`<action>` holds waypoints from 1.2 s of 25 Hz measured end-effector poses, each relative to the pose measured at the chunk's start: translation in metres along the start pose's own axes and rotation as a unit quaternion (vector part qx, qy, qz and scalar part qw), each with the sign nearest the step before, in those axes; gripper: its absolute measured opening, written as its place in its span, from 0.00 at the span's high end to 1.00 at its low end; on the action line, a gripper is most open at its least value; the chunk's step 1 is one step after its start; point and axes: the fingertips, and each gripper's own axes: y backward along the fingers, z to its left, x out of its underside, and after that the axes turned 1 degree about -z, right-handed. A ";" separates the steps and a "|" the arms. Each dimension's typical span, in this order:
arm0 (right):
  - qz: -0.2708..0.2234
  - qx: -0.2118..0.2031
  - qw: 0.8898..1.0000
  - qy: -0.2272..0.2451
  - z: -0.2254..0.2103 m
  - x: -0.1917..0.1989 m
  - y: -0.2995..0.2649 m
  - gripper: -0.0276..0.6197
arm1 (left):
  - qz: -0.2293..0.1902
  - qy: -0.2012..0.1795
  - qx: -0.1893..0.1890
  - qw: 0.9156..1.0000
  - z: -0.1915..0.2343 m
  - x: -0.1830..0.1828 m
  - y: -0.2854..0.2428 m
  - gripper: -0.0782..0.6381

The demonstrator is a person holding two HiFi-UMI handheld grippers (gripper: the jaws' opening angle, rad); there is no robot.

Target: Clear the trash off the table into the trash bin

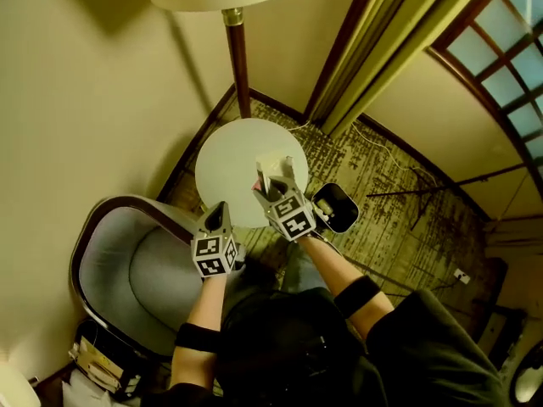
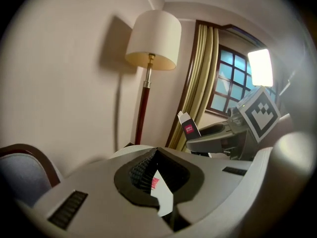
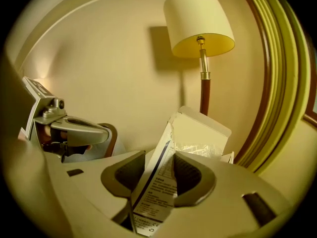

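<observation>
My right gripper (image 3: 157,175) is shut on an opened white carton (image 3: 190,133) with printed text on its side and clear plastic inside. In the head view this carton (image 1: 271,168) hangs over the near edge of the round white table (image 1: 229,164), in the right gripper (image 1: 277,186). My left gripper (image 2: 157,182) is shut on a thin white paper scrap (image 2: 161,191) with a red mark. It is at the table's near left edge, and the left gripper (image 1: 219,210) sits beside the right one. A black trash bin (image 1: 336,208) stands on the carpet right of the table.
A grey armchair with a dark wooden frame (image 1: 127,265) is at the left, close to the left gripper. A floor lamp (image 1: 237,49) stands behind the table in the corner. Yellow-green curtains (image 1: 382,49) and a window (image 1: 501,58) run along the right.
</observation>
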 end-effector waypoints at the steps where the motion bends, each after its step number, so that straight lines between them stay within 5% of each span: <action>1: 0.001 0.009 1.000 -0.008 -0.005 0.006 0.007 0.67 | 0.002 -0.007 0.008 1.000 -0.006 0.003 -0.002 0.89; 17: 0.037 0.095 0.989 -0.108 -0.149 0.124 0.097 0.67 | 0.066 -0.059 0.107 0.990 -0.166 0.028 -0.081 0.89; 25: 0.070 0.106 0.983 -0.131 -0.233 0.202 0.114 0.67 | 0.086 -0.085 0.144 0.982 -0.253 0.062 -0.157 0.89; 30: 0.102 0.105 0.975 -0.167 -0.252 0.286 0.105 0.67 | 0.128 -0.100 0.164 0.973 -0.280 0.118 -0.185 0.89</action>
